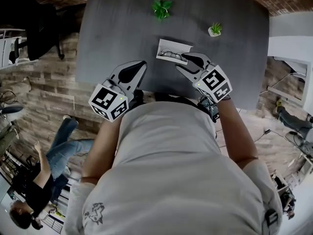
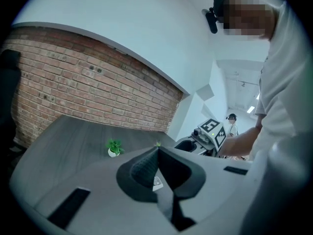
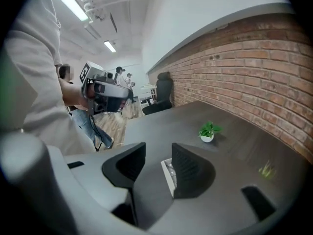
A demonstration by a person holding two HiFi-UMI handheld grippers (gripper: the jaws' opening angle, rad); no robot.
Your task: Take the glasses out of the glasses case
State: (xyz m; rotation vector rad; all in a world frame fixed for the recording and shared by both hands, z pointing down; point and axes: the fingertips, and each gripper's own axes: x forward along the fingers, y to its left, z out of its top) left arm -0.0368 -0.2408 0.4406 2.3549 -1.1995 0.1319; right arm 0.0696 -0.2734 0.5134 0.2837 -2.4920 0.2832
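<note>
An open white glasses case (image 1: 173,51) lies on the dark grey table (image 1: 122,28) with dark-framed glasses (image 1: 171,54) inside it. My right gripper (image 1: 184,61) hovers just at the case's near right corner, jaws apart and empty. In the right gripper view the case (image 3: 168,173) shows in the gap between the open jaws (image 3: 159,148), beyond their tips. My left gripper (image 1: 143,62) hangs over the table's near edge, left of the case, with its jaws together. In the left gripper view the fingertips (image 2: 157,150) meet with nothing between them.
Two small potted plants (image 1: 162,8) (image 1: 215,30) stand on the table beyond the case. A black chair (image 1: 29,28) sits at the far left by a brick-patterned floor. Another person (image 1: 58,155) is on the floor to the left. Cables lie at the right (image 1: 293,131).
</note>
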